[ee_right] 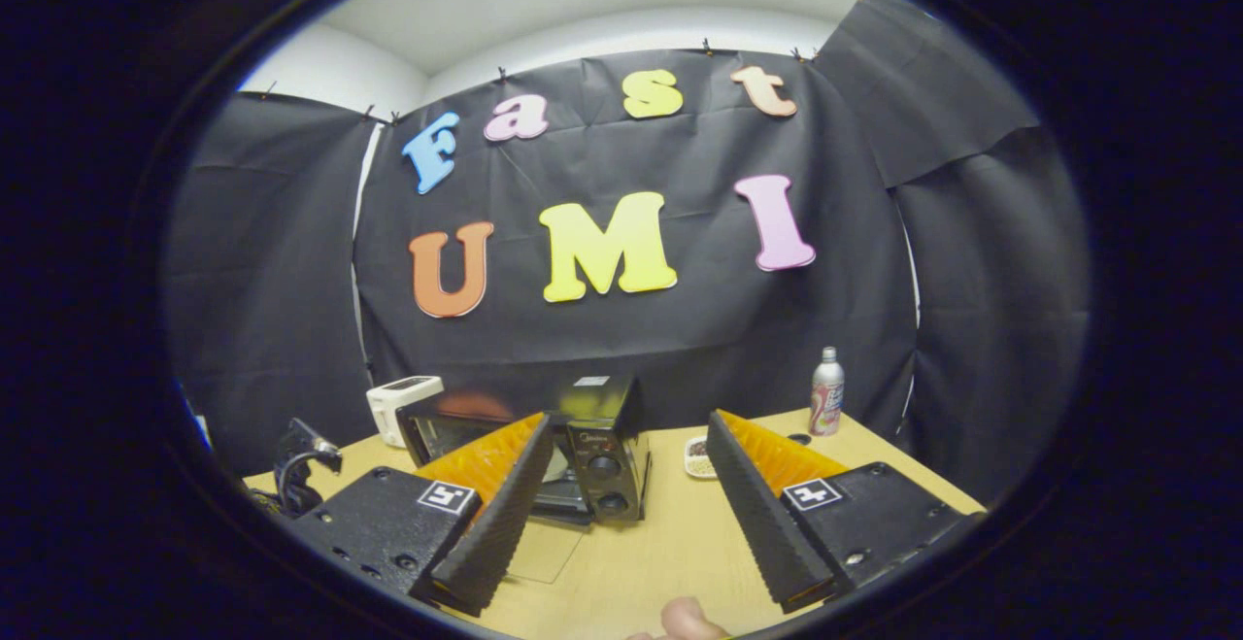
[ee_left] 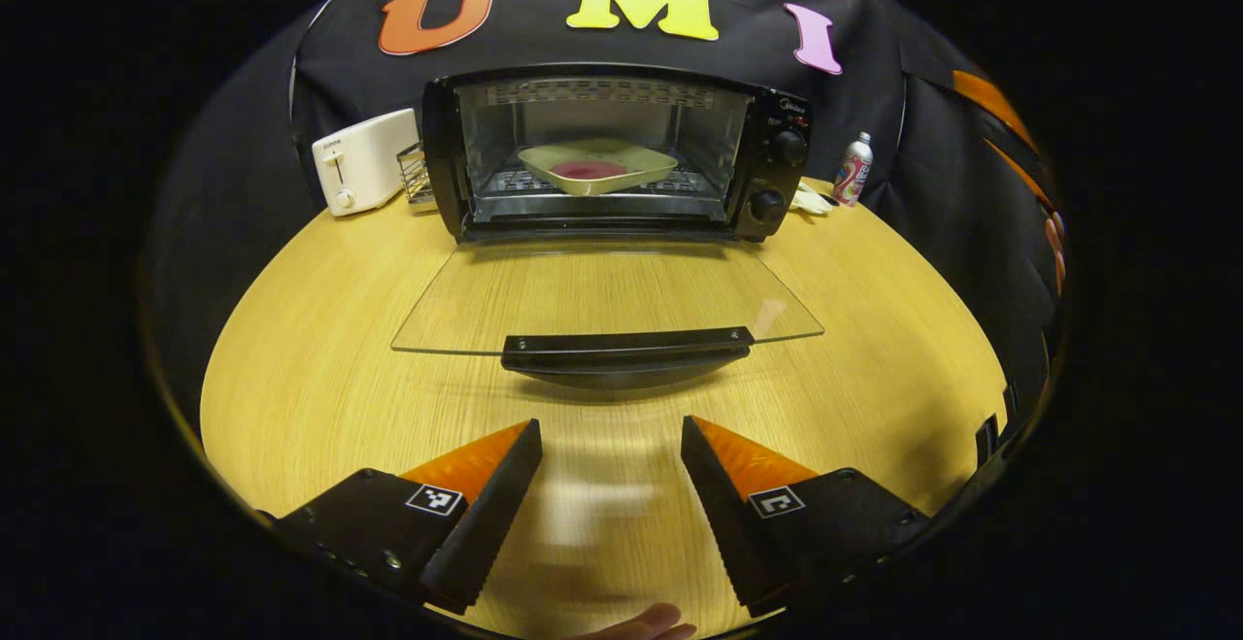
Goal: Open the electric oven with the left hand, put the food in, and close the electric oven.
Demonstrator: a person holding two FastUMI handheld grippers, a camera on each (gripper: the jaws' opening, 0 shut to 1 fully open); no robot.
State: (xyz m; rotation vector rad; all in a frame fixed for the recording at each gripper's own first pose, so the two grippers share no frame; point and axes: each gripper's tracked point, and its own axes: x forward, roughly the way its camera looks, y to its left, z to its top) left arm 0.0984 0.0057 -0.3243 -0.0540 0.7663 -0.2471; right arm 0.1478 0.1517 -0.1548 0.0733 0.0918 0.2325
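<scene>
The black electric oven (ee_left: pixel 621 150) stands at the back of the wooden table (ee_left: pixel 320 378), its glass door (ee_left: pixel 607 295) folded flat down toward me with the dark handle (ee_left: pixel 626 344) at its front edge. Inside, on the rack, rests a pale square plate (ee_left: pixel 597 166) with reddish food (ee_left: pixel 587 170). My left gripper (ee_left: pixel 612 451) hovers open just short of the handle, nothing between its fingers. In the right gripper view the oven (ee_right: pixel 573 446) sits farther off, partly behind my open, empty right gripper (ee_right: pixel 626 470).
A white toaster (ee_left: pixel 361 160) and a small wire rack (ee_left: pixel 416 174) stand left of the oven. A drink can (ee_left: pixel 853 169) and a small dish (ee_right: pixel 695 457) lie to its right. A fingertip (ee_left: pixel 646 625) shows at the bottom edge. A dark clamp (ee_right: pixel 301 470) sits at the table's left.
</scene>
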